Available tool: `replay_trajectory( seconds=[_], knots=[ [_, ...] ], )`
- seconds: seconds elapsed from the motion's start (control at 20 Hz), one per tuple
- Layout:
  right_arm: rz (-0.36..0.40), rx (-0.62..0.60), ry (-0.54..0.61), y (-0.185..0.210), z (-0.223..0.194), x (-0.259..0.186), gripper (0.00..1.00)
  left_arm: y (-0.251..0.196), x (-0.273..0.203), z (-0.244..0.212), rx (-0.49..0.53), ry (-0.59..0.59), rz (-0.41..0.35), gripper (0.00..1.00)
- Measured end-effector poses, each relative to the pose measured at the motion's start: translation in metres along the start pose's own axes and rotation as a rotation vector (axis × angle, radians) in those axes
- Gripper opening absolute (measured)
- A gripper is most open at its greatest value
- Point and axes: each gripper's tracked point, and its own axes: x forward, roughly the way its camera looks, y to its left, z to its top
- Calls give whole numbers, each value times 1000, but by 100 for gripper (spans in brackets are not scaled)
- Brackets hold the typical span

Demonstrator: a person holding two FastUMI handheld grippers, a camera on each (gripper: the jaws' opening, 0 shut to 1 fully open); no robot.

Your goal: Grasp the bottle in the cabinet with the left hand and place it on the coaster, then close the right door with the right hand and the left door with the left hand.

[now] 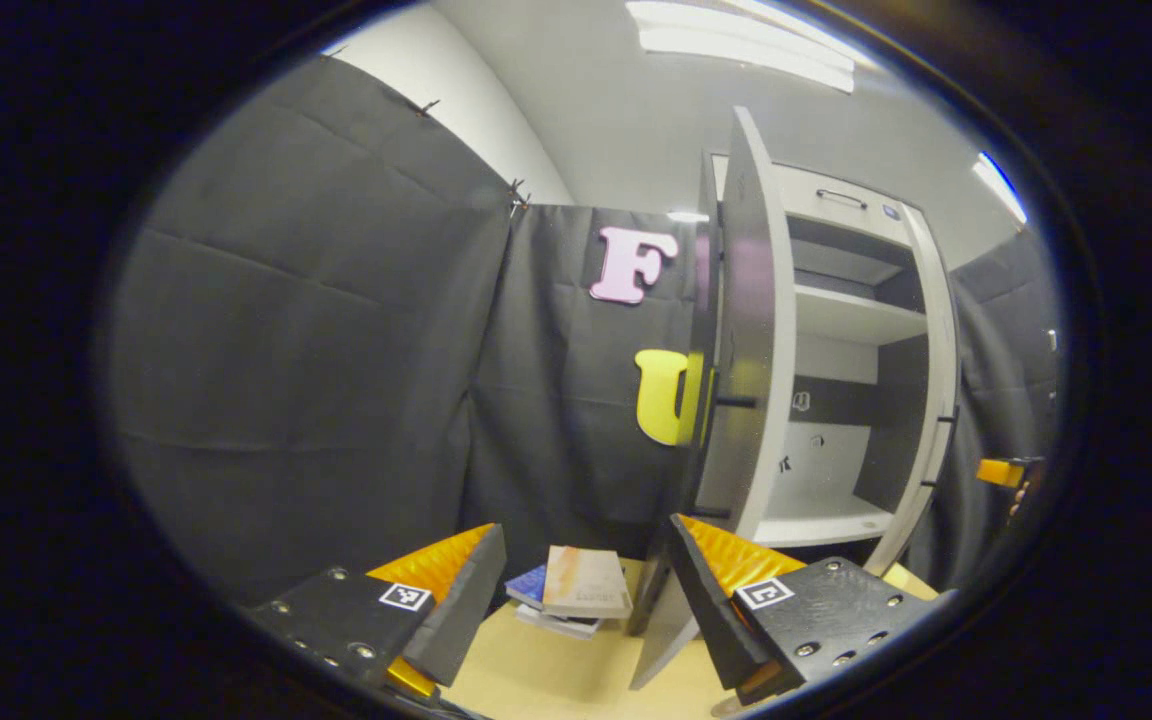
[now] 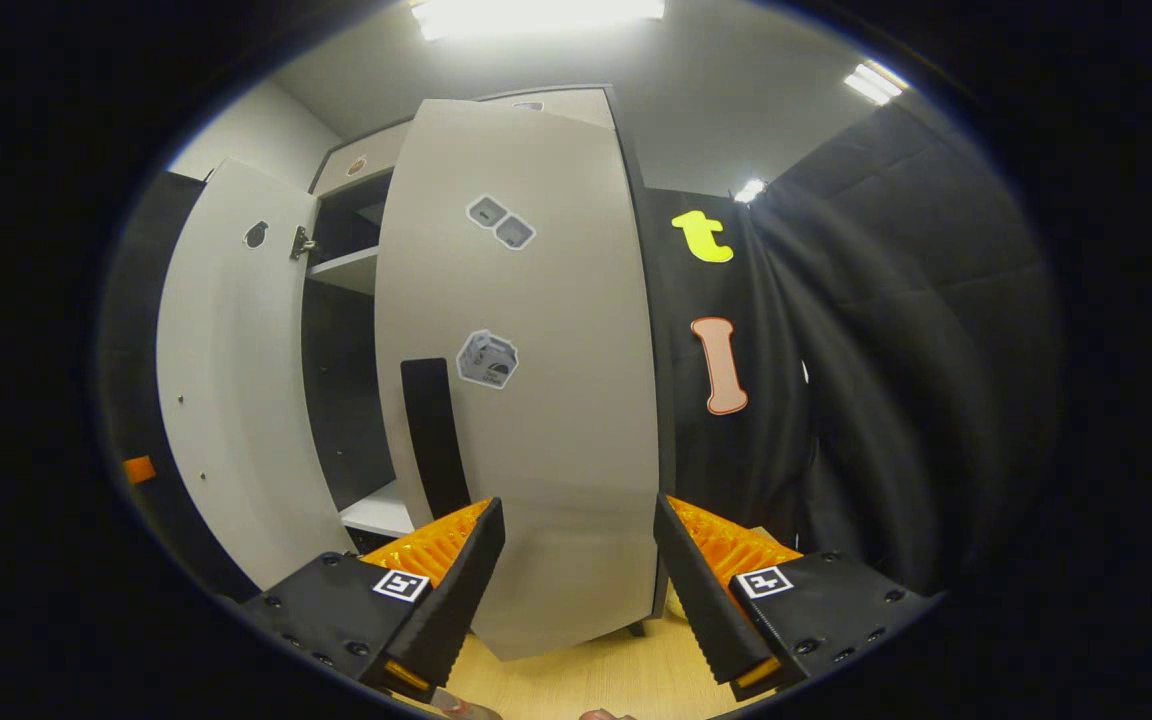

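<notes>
Right gripper view: the right gripper (image 2: 576, 590), fingers spread and grasping nothing, faces the right door (image 2: 526, 400); push flat and steadily. The left gripper (image 1: 581, 600) gapes empty beside the left door (image 1: 751, 340). I cannot see the bottle.

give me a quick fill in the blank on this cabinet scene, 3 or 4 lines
1. Both doors of the cabinet stand ____.
2. In the right gripper view, the right gripper faces the right door, and its jaws are ____.
3. In the left gripper view, a small stack of ____ lies on the wooden table past the left gripper.
4. The handle on the right door is ____ in colour.

Missing words: open; open; books; black
</notes>
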Motion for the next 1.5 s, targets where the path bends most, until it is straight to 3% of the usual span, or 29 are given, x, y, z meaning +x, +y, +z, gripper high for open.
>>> replay_trajectory(
  seconds=[0.2, 0.25, 0.3, 0.45, 0.55, 0.6, 0.8, 1.0, 1.05, 1.25, 1.5],
  knots=[
    [3, -50, 39, 2, -15, -24, 96, 1, 42, 16, 16, -29, -92, 100],
    [-7, -77, 37, 1, -15, -30, 96, 3, 51, 14, 32, -29, -98, 88],
    [-18, -102, 39, 0, -17, -35, 96, 5, 61, 14, 42, -28, -105, 99],
    [-25, -115, 58, 3, -25, -48, 95, 1, 80, 16, 2, -21, -160, 100],
    [-37, -115, 89, 1, -32, -54, 95, -6, 87, 17, -31, -14, -210, 94],
    [-46, -109, 103, -2, -34, -56, 91, -9, 88, 14, -34, -3, -238, 94],
    [-84, -58, 112, -14, -34, -61, 96, -33, 101, 15, 22, 31, -336, 94],
    [-104, -34, 107, -27, -33, -58, 96, -35, 102, 14, 40, 68, -350, 99],
    [-105, -32, 108, -30, -33, -56, 96, -37, 101, 15, 42, 71, -350, 94],
    [-97, -11, 128, -40, -41, -51, 95, -60, 99, 23, 154, 63, -371, 94],
    [-91, 41, 135, -54, -40, -45, 95, -109, 84, 12, 126, 74, -393, 94]
  ],
)
